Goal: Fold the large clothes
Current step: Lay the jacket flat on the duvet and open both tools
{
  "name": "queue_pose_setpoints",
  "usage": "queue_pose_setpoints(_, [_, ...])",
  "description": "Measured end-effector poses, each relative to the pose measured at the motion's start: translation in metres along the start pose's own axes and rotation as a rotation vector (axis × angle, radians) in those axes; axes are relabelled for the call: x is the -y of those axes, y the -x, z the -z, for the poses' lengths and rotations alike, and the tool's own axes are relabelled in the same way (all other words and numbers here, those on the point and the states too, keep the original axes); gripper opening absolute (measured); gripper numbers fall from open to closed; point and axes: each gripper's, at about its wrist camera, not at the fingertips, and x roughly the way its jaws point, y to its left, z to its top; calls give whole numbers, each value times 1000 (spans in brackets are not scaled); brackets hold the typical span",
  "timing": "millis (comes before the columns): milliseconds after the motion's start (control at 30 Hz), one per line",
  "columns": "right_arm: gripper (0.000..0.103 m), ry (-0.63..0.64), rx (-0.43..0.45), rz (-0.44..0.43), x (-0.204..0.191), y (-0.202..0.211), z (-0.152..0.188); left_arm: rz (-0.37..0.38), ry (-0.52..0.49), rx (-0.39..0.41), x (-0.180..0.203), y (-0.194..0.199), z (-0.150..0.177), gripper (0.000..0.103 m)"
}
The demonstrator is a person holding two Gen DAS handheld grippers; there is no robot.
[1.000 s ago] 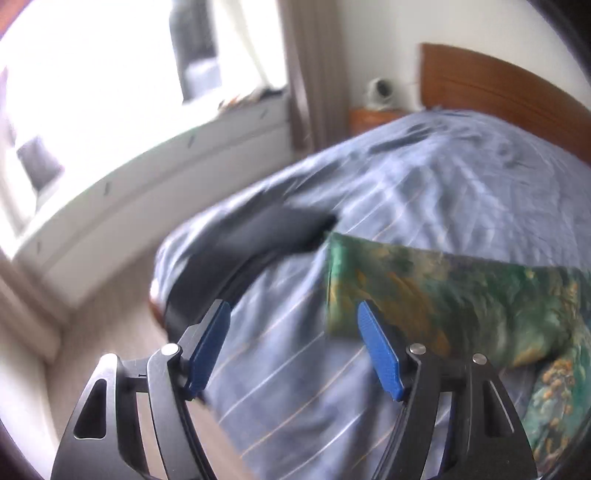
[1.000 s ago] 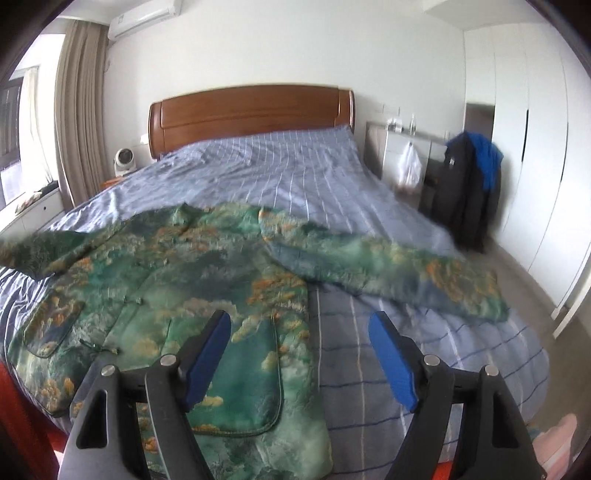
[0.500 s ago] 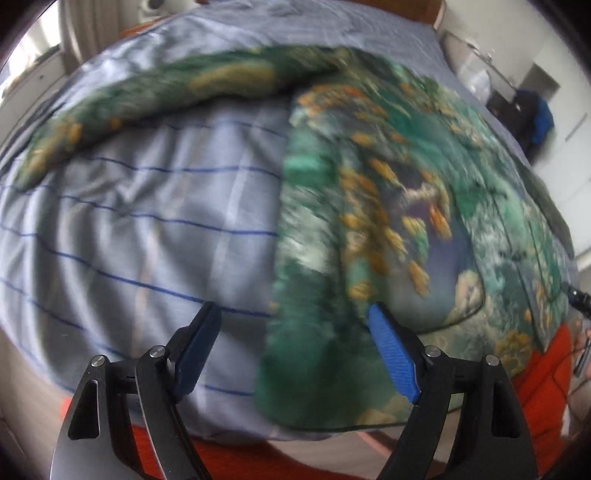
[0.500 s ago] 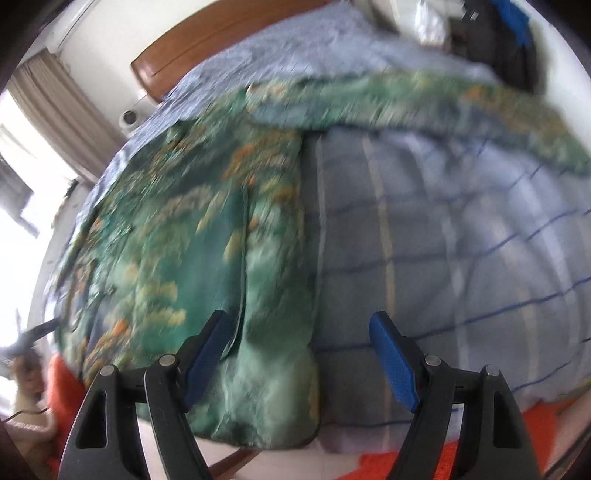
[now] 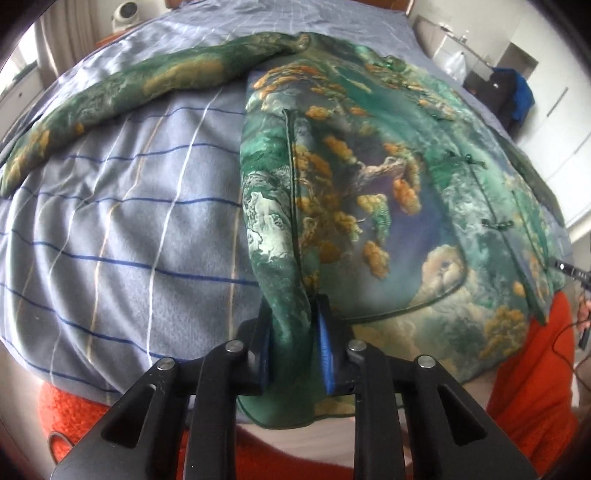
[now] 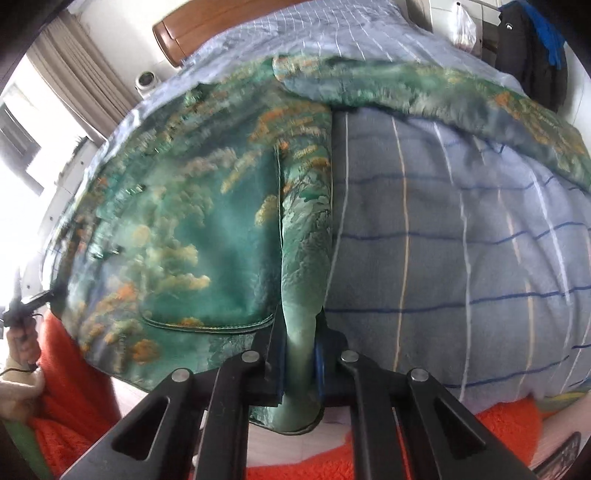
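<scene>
The jacket [image 5: 373,192] is lying face up on the bed [image 5: 122,229], its long axis running from the foot edge toward the headboard [image 6: 207,22], sleeves stretching out sideways. The left hand-held gripper [image 5: 295,350], its jaws having just been closing, is pinching one bottom corner of the hem; the right hand-held gripper [image 6: 299,363] is pinching the opposite corner. Both corners are hanging over the bed's edge. The right view is blurring the print.
</scene>
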Motion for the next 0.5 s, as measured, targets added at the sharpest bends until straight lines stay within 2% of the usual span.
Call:
queue_pose_setpoints(67, [15, -8, 10, 21, 0, -4, -1, -29, 7, 27, 0, 8, -2, 38])
queue_pose_setpoints(100, [22, -12, 28, 40, -2, -2, 0, -47, 12, 46, 1, 14, 0, 48])
queue_pose_setpoints(133, [34, -13, 46, 61, -2, 1, 0, -67, 17, 71, 3, 21, -1, 59])
queue_pose_setpoints(167, [42, -15, 64, 87, -3, 5, 0, -90, 20, 118, 4, 34, -4, 64])
queue_pose_setpoints(200, [56, -19, 93, 107, -4, 13, 1, -109, 19, 160, 5, 45, -3, 74])
queue_pose_setpoints(233, [65, -26, 129, 126, -6, 23, 1, -134, 19, 207, 7, 58, -3, 87])
queue_pose_setpoints(300, [72, -32, 213, 192, -12, 46, 1, -198, 25, 340, 15, 85, -8, 103])
queue_pose_setpoints(400, [86, -25, 323, 301, -33, 71, -1, -264, 47, 550, 28, 111, -8, 103])
queue_pose_setpoints(433, [94, -32, 355, 329, -41, 75, -1, -285, 52, 588, 35, 112, -11, 103])
queue_pose_setpoints(500, [97, -47, 408, 366, -58, 80, -3, -300, 36, 605, 44, 111, -14, 103])
